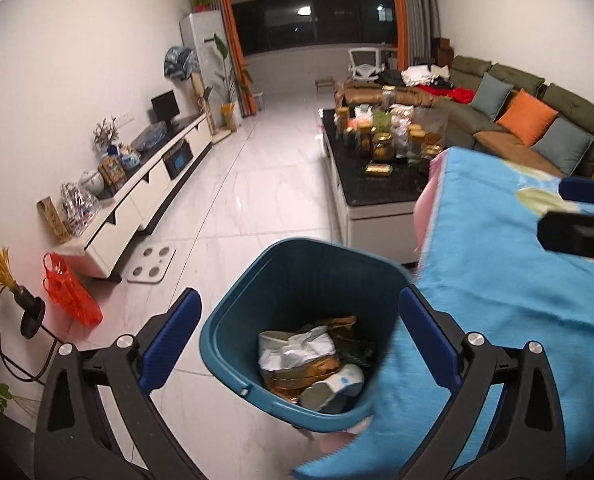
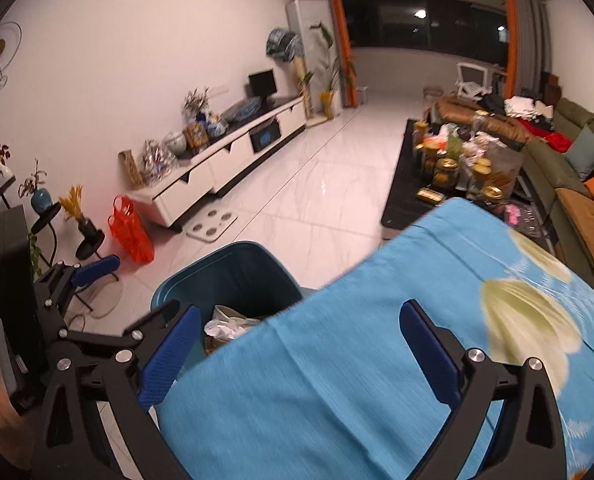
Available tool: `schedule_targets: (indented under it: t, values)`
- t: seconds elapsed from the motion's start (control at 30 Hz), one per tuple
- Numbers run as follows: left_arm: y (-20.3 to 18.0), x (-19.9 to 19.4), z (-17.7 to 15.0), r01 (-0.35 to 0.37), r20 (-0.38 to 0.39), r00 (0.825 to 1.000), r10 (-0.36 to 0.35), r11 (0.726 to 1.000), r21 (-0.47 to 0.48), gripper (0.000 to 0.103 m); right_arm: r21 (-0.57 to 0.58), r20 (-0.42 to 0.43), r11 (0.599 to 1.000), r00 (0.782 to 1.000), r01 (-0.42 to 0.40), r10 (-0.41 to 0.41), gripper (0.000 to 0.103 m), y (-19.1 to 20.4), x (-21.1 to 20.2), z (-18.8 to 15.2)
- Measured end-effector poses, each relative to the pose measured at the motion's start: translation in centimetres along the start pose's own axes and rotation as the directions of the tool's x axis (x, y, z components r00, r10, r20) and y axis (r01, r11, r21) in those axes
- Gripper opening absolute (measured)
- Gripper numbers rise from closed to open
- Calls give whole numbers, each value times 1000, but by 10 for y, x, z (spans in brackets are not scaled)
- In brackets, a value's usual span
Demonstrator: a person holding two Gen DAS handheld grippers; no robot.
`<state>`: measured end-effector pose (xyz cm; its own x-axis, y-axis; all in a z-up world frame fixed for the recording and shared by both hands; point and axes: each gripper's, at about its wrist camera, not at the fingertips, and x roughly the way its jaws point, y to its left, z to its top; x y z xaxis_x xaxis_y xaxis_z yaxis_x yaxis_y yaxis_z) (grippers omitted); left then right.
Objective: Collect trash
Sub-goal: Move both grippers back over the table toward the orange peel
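Observation:
A dark teal trash bin [image 1: 257,280] stands on the white tiled floor beside a surface covered with a blue cloth [image 1: 517,280]. Inside it lie crumpled white paper [image 1: 293,350], gold foil wrappers and a small white container. My left gripper [image 1: 301,336] is open and empty, held above the bin. My right gripper [image 2: 297,344] is open and empty over the blue cloth [image 2: 337,360]; the bin [image 2: 233,268] shows at its left, partly hidden by the cloth. The left gripper also shows in the right wrist view [image 2: 93,266].
A black-topped coffee table [image 1: 377,184] carries several jars and packets. A white TV cabinet [image 1: 145,196] runs along the left wall, with a red mesh bag [image 1: 71,292] and a white scale [image 1: 153,260] near it. A green sofa [image 1: 537,120] stands at right.

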<state>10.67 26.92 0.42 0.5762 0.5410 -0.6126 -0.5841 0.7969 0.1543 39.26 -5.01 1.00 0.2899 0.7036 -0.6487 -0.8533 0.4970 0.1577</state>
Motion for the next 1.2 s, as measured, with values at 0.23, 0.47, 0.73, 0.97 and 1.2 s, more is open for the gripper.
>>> schedule_targets:
  t: [0.23, 0.47, 0.73, 0.97, 1.2]
  values:
    - [-46, -49, 4, 72, 65, 995, -75, 996, 46, 97, 27, 100, 995, 990, 93, -95, 96, -29, -65, -48]
    - [-100, -85, 2, 159, 92, 981, -168, 982, 105, 97, 88, 148, 977, 967, 196, -207, 96, -58, -122, -101]
    - [-143, -109, -10, 257, 91, 958, -270, 956, 139, 97, 204, 182, 941, 934, 270, -308, 96, -82, -170, -158]
    - [-173, -118, -20, 337, 74, 933, -352, 927, 166, 97, 323, 207, 892, 897, 315, -392, 96, -91, -210, -200]
    - [-196, -127, -30, 397, 54, 909, -414, 897, 197, 97, 388, 198, 845, 862, 369, -467, 96, -102, -238, -227]
